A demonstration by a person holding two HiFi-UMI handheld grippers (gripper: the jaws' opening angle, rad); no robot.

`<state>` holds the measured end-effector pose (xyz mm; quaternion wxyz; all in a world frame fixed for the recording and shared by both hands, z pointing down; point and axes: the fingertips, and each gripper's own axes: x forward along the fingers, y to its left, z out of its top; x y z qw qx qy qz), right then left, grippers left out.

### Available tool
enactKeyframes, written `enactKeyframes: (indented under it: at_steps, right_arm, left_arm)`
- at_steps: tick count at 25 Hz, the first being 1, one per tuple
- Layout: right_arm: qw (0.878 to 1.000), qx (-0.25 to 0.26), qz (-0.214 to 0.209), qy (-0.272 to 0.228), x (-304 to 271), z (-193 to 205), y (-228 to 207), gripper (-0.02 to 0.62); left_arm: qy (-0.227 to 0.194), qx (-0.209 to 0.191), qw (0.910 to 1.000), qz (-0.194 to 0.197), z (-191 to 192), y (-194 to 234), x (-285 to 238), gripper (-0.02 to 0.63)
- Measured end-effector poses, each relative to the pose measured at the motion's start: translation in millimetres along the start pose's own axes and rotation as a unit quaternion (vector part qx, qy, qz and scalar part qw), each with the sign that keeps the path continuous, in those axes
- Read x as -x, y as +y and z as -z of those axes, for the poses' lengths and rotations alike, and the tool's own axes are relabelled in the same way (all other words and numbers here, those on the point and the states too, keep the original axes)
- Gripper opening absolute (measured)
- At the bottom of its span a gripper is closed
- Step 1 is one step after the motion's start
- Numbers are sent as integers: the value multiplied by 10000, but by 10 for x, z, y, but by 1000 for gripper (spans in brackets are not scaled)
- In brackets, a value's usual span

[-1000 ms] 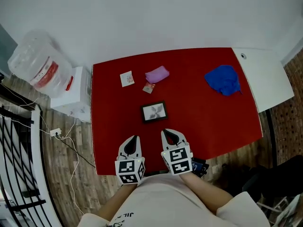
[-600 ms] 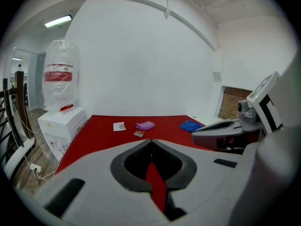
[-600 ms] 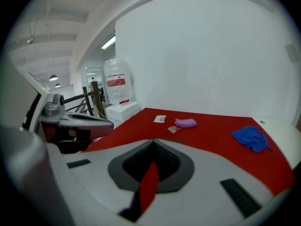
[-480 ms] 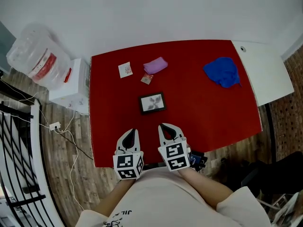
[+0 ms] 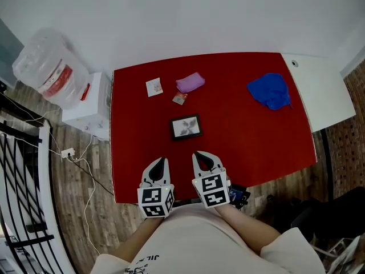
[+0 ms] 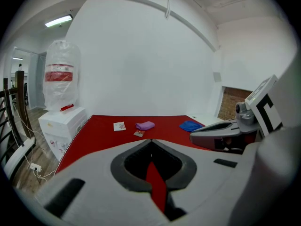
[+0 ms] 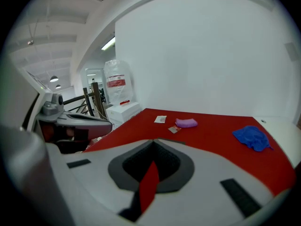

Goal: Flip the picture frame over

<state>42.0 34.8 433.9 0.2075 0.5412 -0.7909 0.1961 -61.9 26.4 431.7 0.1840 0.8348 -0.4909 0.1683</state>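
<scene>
since earlier: left gripper [image 5: 161, 160] and right gripper [image 5: 197, 153] are keeping their places at the near edge of the red table [image 5: 251, 136]; nothing on it is shifting, and only the head view is drifting a little.
red table: is filling the middle of the head view, with a white tabletop [image 5: 319, 93] adjoining its right end.
water bottle [image 5: 48, 67]: is sitting on a white dispenser [image 5: 88, 107] beside the table's far left corner.
blue cloth [image 5: 269, 93]: is lying crumpled near the far right corner.
left gripper [image 6: 150, 140]: is hovering with its jaws pressed together, pinching nothing.
right gripper [image 7: 153, 141]: is hanging just beside the left one, jaws likewise pressed together and holding nothing.
picture frame [image 5: 186, 127]: is lying flat, picture side up, near the table's middle, ahead of both grippers and apart from them.
purple bundle [image 5: 190, 83]: is resting beyond the frame, toward the far edge.
white card [image 5: 154, 87]: is lying left of the purple bundle.
small packet [image 5: 179, 99]: is lying between the bundle and the frame, just beside the bundle.
</scene>
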Motion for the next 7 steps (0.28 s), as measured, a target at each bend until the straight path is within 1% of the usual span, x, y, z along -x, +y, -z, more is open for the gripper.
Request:
enactKeyframes:
  at_steps: [7]
  right_arm:
    - [10000,-22,16,79,29,46,15,3]
  left_arm:
    - [75,-5,9999,83,22,-49,17,6]
